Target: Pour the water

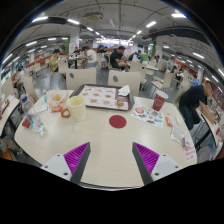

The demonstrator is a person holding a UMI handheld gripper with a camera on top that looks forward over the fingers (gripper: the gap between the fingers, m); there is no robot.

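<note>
A cafeteria hall with ceiling lights and seated people surrounds a pale round table (100, 150). The gripper (110, 157) hovers over its near edge, fingers apart, nothing between the purple pads (76, 155). Just ahead of the fingers lies a red coaster (118, 121). Beyond, left of the fingers, stands a cream pitcher (74, 107); a tray (103, 96) lies farther ahead; a red cup (159, 101) stands ahead to the right.

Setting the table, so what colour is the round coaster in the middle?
Dark red; the coaster shows in the gripper view, beyond the open fingers.
</note>
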